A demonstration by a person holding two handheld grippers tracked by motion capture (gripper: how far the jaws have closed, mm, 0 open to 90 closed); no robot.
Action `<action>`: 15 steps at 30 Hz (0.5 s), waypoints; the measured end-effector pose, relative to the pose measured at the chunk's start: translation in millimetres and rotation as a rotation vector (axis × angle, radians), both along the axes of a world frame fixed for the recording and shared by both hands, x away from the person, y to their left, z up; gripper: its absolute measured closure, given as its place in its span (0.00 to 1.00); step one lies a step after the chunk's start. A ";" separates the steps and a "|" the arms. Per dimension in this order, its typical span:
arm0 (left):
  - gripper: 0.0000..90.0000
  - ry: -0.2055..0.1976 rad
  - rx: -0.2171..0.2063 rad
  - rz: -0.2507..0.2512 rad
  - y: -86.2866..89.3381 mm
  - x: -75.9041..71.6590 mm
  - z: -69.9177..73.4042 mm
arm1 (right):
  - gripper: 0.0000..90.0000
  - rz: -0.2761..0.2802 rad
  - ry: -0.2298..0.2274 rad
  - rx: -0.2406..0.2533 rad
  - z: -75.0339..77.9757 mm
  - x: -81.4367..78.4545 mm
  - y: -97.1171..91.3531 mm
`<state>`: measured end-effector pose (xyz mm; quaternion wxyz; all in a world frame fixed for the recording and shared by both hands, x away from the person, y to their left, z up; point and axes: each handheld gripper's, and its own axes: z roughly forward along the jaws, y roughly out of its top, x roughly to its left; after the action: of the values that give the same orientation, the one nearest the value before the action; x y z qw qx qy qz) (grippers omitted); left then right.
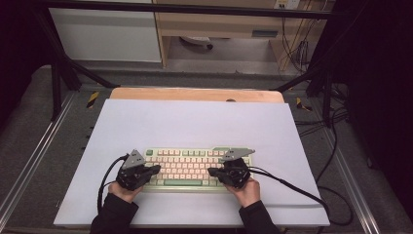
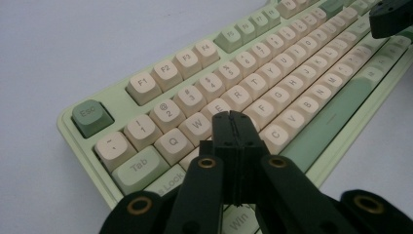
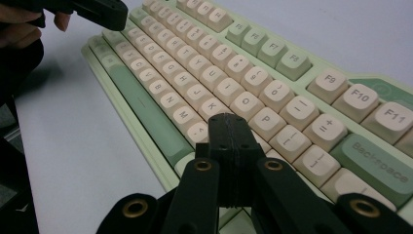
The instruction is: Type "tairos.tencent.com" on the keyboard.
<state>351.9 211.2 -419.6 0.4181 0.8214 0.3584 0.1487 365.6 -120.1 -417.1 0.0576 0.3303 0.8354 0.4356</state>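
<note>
A pale green keyboard point(image 1: 187, 168) with cream keys lies on the white sheet near the front of the table. My left gripper point(image 1: 157, 168) hovers over its left end, jaws shut with nothing between them. In the left gripper view, the left gripper point(image 2: 233, 117) has its tips above the keyboard point(image 2: 272, 63) around the E and D keys. My right gripper point(image 1: 211, 171) hangs over the right end, also shut and empty. In the right gripper view, the right gripper point(image 3: 228, 119) points at the keyboard point(image 3: 204, 63) near the L key.
A white sheet point(image 1: 195, 122) covers most of the wooden table point(image 1: 195, 94). Black cables point(image 1: 292, 187) trail from both grippers across the sheet. Metal frame rails point(image 1: 29, 156) run along both sides of the table. A cabinet point(image 1: 107, 34) stands beyond the far edge.
</note>
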 end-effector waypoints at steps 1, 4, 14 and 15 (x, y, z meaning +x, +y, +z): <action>1.00 -0.001 0.001 0.001 0.0 -0.1 0.1 | 1.00 0.002 -0.002 0.001 -0.7 0.2 1.1; 1.00 -0.002 0.002 0.000 -0.2 -0.1 0.1 | 1.00 0.003 0.008 0.002 -2.8 0.5 3.2; 1.00 0.000 0.005 -0.001 -0.9 0.1 -0.6 | 1.00 0.020 0.023 -0.020 -11.3 0.3 11.9; 1.00 0.001 0.005 -0.001 -1.0 0.2 -0.6 | 1.00 0.020 0.029 -0.022 -12.4 0.5 12.5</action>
<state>352.1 210.2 -420.2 0.4159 0.8228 0.3576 0.1490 366.1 -107.6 -429.5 0.0447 0.3274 0.8443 0.4219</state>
